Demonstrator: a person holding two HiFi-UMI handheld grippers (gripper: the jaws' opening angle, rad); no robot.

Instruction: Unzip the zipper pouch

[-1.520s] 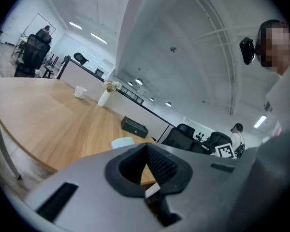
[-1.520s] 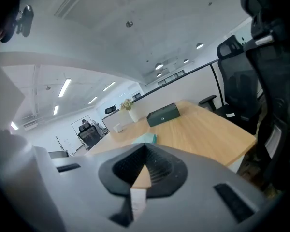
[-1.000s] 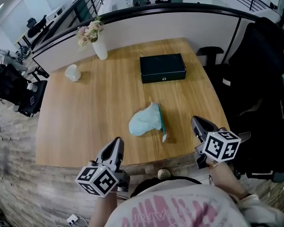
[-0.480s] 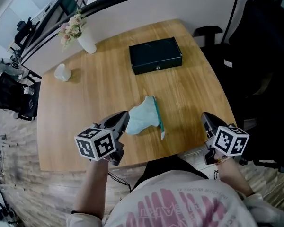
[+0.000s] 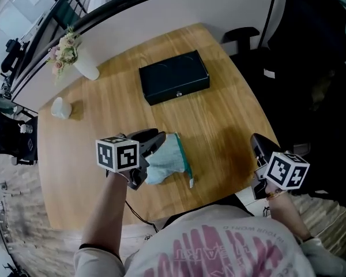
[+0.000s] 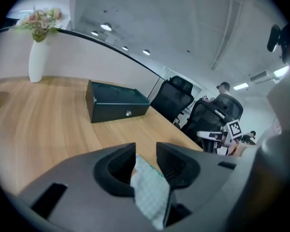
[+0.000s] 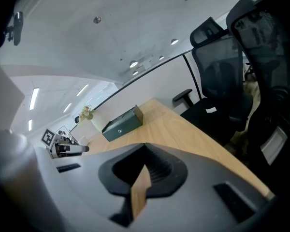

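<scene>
The light teal zipper pouch (image 5: pixel 168 159) lies on the wooden table (image 5: pixel 225 117), its darker zipper edge (image 5: pixel 185 165) on the right side. My left gripper (image 5: pixel 156 141) hovers over the pouch's left end. Its jaws are opening, and in the left gripper view the pouch (image 6: pixel 151 190) shows in the gap between them without the pads pressing on it. My right gripper (image 5: pixel 258 142) is at the table's front right edge, away from the pouch. Its jaws meet at the tips with nothing held (image 7: pixel 145 151).
A black box (image 5: pixel 174 77) sits behind the pouch. A white vase of flowers (image 5: pixel 83 65) and a small white cup (image 5: pixel 61 107) stand at the far left. Black office chairs (image 5: pixel 311 68) crowd the table's right side.
My left gripper has moved forward from the front edge to the pouch's left end, and its jaws have gone from shut to apart. The right gripper has stayed near the front right edge.
</scene>
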